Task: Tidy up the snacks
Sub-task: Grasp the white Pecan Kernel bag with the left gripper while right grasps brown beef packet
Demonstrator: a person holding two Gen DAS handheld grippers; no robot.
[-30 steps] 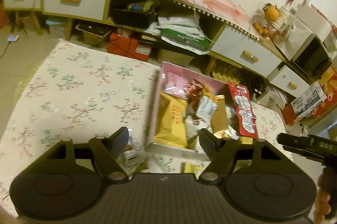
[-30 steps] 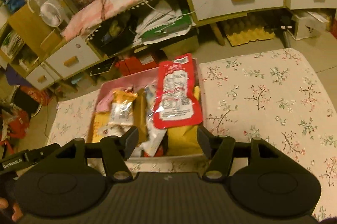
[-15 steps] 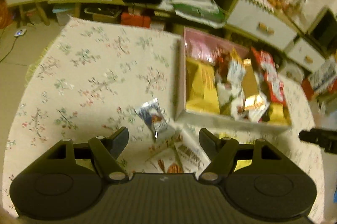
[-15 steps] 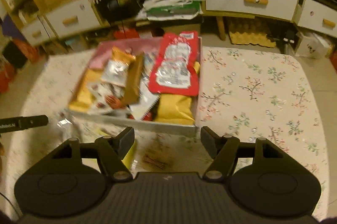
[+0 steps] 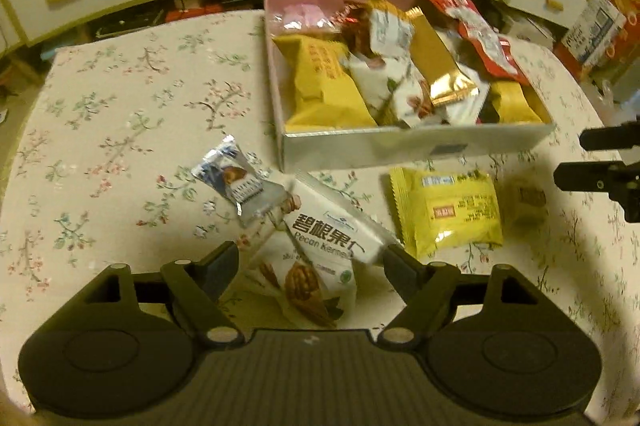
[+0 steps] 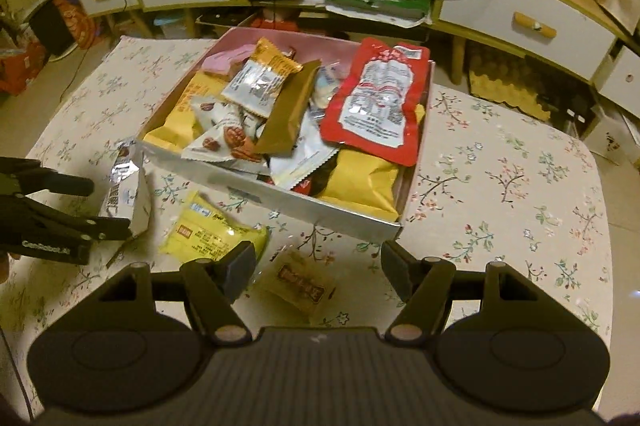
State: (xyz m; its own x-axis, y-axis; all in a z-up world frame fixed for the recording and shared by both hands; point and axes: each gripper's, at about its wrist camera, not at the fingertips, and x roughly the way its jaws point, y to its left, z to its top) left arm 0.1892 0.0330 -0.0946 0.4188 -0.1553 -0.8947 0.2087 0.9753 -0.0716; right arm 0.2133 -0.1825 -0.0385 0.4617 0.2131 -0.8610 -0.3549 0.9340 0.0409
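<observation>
Both claws now sit lower: left claw (image 5: 310,258), just widened, straddles the pecan packet (image 5: 320,250) unclamped; right claw (image 6: 316,262) gapes above a tan packet (image 6: 300,284).

Cream floral-print tablecloth (image 5: 120,113) w/ pink-green sprigs. Pink-lined white cardboard box (image 5: 400,145): yellow, gold, red packets. Near: yellow square snack pack (image 5: 448,209), silver-blue wrapper (image 5: 236,181).

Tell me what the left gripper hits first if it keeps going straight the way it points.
Most likely the white pecan kernel packet: it lies between the open fingers of the left gripper, on the floral tablecloth. Depth is hard to judge, so contact is uncertain.
</observation>
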